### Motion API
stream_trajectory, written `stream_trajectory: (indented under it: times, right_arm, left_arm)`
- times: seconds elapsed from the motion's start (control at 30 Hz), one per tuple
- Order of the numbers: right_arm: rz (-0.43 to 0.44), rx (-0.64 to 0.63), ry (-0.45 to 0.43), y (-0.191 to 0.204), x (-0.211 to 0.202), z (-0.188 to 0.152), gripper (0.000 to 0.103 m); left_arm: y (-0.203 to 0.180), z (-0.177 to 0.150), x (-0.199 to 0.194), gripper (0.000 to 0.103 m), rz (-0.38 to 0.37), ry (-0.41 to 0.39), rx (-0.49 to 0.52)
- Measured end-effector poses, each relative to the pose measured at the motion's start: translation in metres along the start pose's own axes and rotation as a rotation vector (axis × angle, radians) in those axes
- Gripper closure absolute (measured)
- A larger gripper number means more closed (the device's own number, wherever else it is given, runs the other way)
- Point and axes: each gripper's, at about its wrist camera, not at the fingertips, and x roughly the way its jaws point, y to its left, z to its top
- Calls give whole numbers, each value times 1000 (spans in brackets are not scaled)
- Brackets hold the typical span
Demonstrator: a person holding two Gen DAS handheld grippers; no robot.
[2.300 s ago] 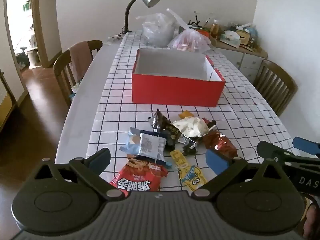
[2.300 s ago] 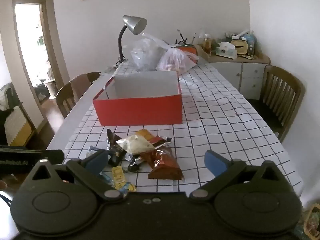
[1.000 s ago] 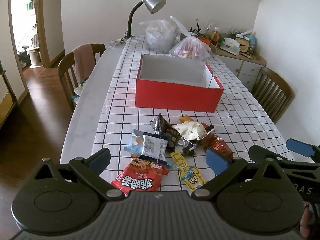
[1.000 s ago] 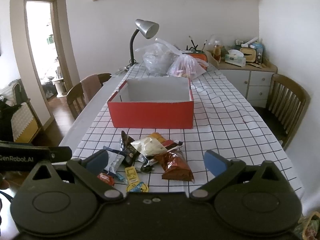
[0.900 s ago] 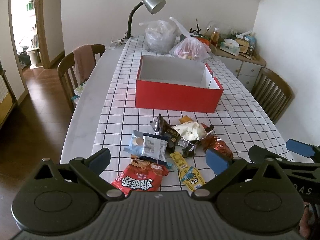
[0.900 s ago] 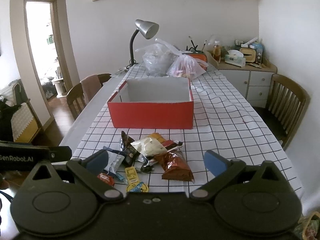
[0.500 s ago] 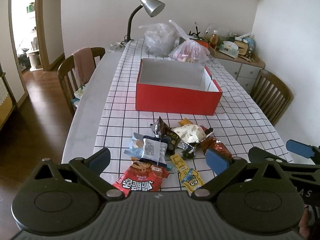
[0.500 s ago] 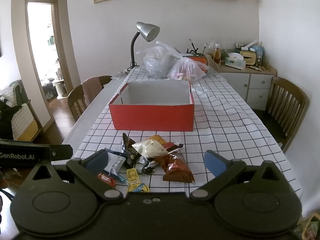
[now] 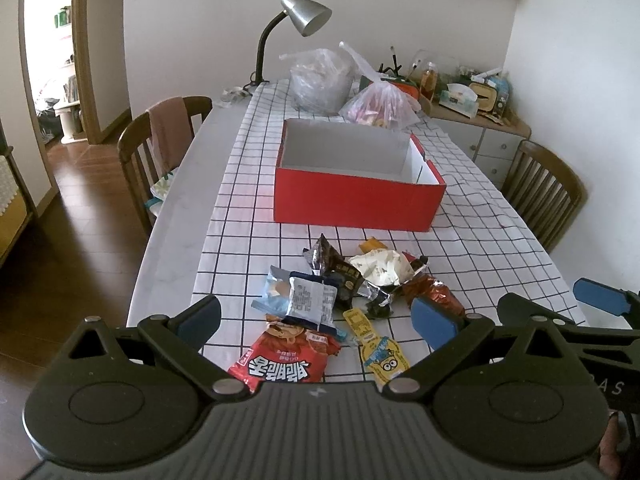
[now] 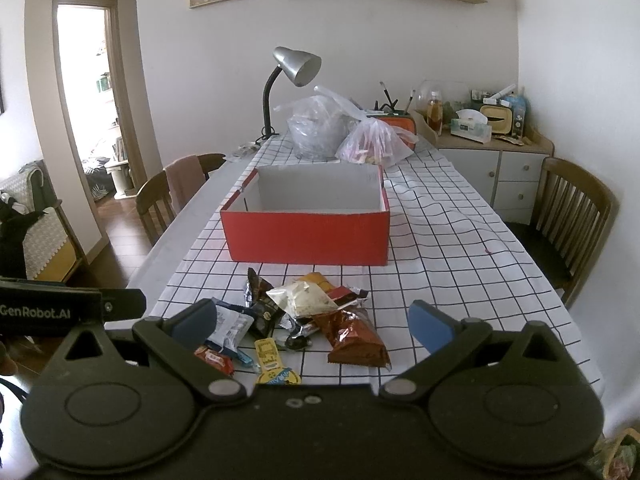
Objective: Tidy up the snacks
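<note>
Both grippers hover spread and empty above the near table edge, in front of the snack pile.

The left gripper [image 9: 316, 320] has its jaws wide apart and holds nothing; it is level and points toward the red box [image 9: 356, 200]. The right gripper [image 10: 310, 324] is also spread and empty, beside the left one on its right. Between the grippers and the red box lies the snack pile: a red Korean-lettered packet [image 9: 284, 360] nearest, a yellow cartoon packet [image 9: 382, 358] next to it, a white-and-blue packet [image 9: 308, 300] behind, then a cream packet [image 9: 380, 268] and a brown shiny packet [image 10: 352, 338]. The red box is open, its inside shows only white walls, and it stands on the checked tablecloth [image 9: 480, 240]. Compared with 2.3 seconds ago, both grippers are higher and further back from the red box; the snacks have not moved.
</note>
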Motion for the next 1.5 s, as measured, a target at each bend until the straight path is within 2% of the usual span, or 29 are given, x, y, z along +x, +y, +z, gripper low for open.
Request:
stream_trajectory:
  times: [0.6, 0.87, 1.0, 1.23, 1.5]
  right_arm:
    - [-2, -11, -1, 4, 2, -1, 1]
    - [15, -37, 13, 5, 9, -3, 1]
    - [10, -47, 30, 1, 24, -6, 2]
    - [21, -22, 106, -19, 60, -17, 4]
    - [3, -2, 213, -44, 110, -16, 5]
  left_arm:
    - [1, 0, -1, 1, 21, 5, 14]
    - [8, -2, 16, 1, 2, 53, -13]
    - [19, -3, 30, 1, 1, 84, -57]
    - [33, -11, 61, 1, -12, 185, -84]
    - [36, -20, 102, 1, 16, 249, -53]
